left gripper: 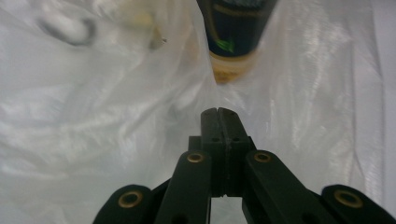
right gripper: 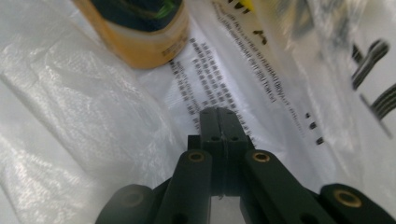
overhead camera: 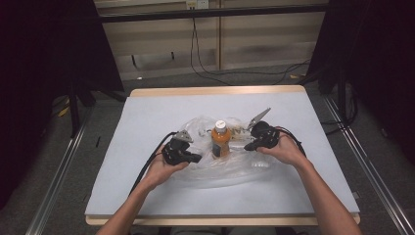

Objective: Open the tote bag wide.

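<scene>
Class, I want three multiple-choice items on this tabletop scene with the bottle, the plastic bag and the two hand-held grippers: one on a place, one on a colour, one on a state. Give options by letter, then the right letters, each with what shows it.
1. Where does the bottle stand?
A. on the clear plastic bag, between the two grippers
B. at the table's far left corner
C. on the floor

2. What colour is the bottle's cap?
A. black
B. white
C. red

3. How do the left gripper's fingers stand?
A. spread wide apart
B. clamped round the bottle
C. pressed together

Answers: 1 A, since the high view shows it upright on the crumpled bag, with the left gripper on one side and the right gripper on the other. 2 B, since the cap shows white above the orange body. 3 C, since the left gripper view shows no gap between them, short of the bottle.
</scene>
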Available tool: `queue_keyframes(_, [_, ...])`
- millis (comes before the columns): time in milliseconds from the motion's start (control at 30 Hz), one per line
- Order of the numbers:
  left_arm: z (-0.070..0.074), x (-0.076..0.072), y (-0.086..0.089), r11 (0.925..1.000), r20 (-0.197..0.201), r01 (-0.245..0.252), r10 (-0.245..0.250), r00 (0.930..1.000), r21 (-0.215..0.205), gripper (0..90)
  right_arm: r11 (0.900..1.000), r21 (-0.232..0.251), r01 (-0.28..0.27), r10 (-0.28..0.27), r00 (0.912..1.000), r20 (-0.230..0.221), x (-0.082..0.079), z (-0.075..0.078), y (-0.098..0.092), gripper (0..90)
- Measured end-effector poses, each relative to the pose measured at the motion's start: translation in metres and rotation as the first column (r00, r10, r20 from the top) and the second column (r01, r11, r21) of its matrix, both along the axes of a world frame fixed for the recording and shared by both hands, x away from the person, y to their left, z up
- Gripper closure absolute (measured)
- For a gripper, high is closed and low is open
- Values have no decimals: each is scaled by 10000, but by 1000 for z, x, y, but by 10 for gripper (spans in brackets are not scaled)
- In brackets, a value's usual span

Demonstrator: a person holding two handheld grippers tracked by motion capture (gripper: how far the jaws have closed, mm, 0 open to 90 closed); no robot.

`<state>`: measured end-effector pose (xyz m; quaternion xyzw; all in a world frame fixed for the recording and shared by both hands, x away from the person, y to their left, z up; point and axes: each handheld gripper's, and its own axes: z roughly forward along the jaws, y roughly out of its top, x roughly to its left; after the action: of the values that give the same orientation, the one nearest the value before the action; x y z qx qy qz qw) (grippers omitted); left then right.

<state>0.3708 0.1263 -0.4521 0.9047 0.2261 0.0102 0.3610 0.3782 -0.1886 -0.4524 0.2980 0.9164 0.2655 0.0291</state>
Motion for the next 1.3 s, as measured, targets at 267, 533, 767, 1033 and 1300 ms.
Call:
queue_keyframes(267, [-12,18,12,9952,-310,-968,973,9948,143,900,9997,-75,-218,216,9995,-252,-18,-10,-20,900])
queue_keyframes(533, [-18,14,17,9920,-211,-1183,1193,9926,437,900,9999,40,113,-112,9995,-289,-27,-7,-35,900])
queue_keyframes(767, [-4,19,19,9868,-21,-1390,1394,9902,-831,900,9980,524,341,-351,9992,183,-18,-4,-24,900])
queue_keyframes(1033, [5,3,10,9949,215,-704,721,9972,-721,900,9970,745,-192,184,9998,108,-22,-3,-2,900])
queue_keyframes(1300, [-2,2,9,9952,8,-734,736,9973,-642,900,9900,659,-1250,1266,9917,-216,-50,-6,17,900])
